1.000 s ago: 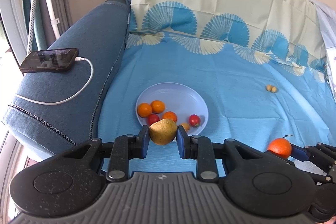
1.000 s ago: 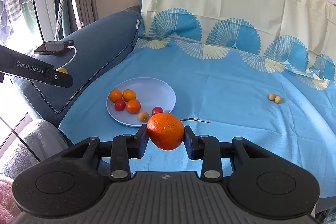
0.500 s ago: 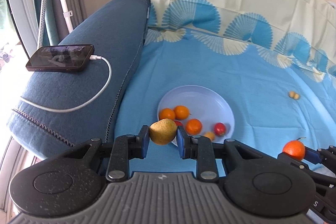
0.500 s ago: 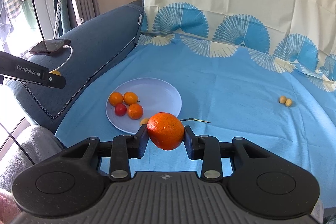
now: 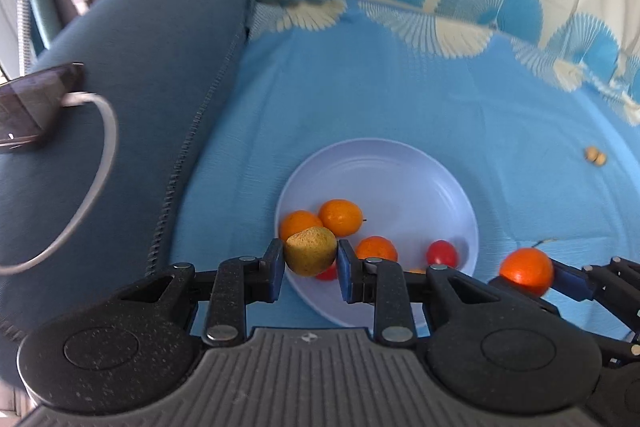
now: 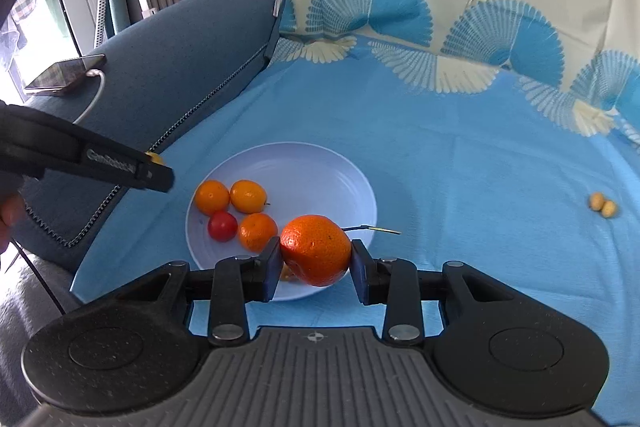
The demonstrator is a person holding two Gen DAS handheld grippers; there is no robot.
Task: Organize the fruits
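1. A yellow pear (image 5: pixel 311 250) is clamped between the left gripper (image 5: pixel 311 263) pads, over the near-left rim of the plate (image 5: pixel 400 183).
2. A large orange (image 6: pixel 316 250) is gripped in the right gripper (image 6: pixel 316 263), above the plate's near edge.
3. Small oranges (image 6: pixel 212 195) and a red fruit (image 6: pixel 222 225) lie in the plate just ahead.
4. A phone (image 6: pixel 64 74) rests on the sofa arm, far left.

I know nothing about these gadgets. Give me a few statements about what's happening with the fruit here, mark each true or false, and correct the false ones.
1. The left gripper holds a yellowish pear. True.
2. The right gripper is empty. False: it is clamped on a large orange.
3. The plate is empty. False: it holds several small orange and red fruits.
4. A phone lies on the sofa arm, plugged into a white cable. True.
5. Two small tan fruits lie on the blue cloth, off the plate. True.
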